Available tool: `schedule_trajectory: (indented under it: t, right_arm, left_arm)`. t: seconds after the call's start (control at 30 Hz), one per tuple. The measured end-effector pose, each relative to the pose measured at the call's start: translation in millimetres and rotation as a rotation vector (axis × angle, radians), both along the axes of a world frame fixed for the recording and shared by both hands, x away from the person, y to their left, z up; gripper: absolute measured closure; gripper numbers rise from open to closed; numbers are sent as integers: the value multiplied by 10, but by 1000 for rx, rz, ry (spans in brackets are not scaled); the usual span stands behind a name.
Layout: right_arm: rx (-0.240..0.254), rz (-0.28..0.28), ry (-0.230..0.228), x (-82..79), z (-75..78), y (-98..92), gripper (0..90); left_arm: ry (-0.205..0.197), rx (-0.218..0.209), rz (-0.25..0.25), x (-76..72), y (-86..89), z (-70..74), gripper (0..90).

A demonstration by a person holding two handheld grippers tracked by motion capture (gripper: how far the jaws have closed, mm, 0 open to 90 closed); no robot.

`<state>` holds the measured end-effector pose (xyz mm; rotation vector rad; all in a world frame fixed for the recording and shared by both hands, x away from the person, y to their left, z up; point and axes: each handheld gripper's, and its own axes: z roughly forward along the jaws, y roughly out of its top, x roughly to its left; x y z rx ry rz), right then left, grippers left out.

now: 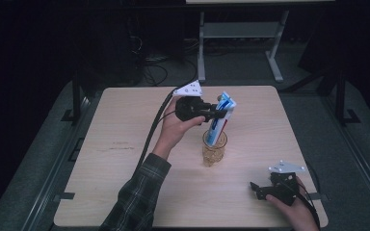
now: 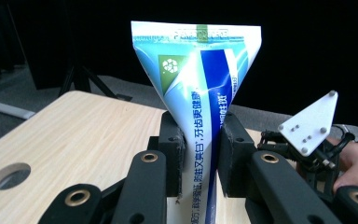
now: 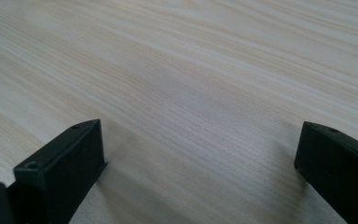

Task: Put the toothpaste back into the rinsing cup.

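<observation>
Item: toothpaste tube (image 2: 200,93), soft, light, crushable; lower end in glass cup (image 1: 214,149) on table (image 1: 125,159).
Hold: mid-body, below crimped end.
Left tool (image 1: 218,111): clamped on tube.
Right tool (image 1: 256,188): wide apart, empty.

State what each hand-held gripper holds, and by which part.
Left hand-held gripper clamps the toothpaste tube mid-body, below its flat crimped end; right hand-held gripper holds nothing.

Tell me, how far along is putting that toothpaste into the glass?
Done: the left tool has picked up the toothpaste tube, its jaws clamped on the tube's middle. In hand: the tube's lower end already sits inside the glass cup, tilted, crimped end up. Left: letting go so the tube rests in the cup. The right tool waits open over the table, near its corner.
</observation>
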<state>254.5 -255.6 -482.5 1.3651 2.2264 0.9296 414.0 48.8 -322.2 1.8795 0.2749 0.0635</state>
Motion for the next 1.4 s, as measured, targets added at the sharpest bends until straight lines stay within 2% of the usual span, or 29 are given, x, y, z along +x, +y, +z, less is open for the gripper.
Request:
schedule_trajectory:
  t: [0.53, 0.83, 1.0, 1.2, 1.4]
  right_arm:
    - [-1, 4, -3, 1, -1, -1, 7]
    - [-1, 4, -3, 1, -2, -1, 7]
    - [-1, 5, -2, 1, -2, -1, 7]
    - [-1, 5, -3, 1, -2, -1, 7]
    - [-1, 5, -3, 1, -2, -1, 7]
  left_arm:
    - [18, 45, 10, 0, -32, -288, 732]
    - [32, 66, 12, 0, -55, -402, 730]
    - [34, 85, 14, 2, -64, -446, 729]
    - [41, 81, 11, 1, -67, -486, 727]
    - [32, 79, 12, 3, -98, -499, 721]
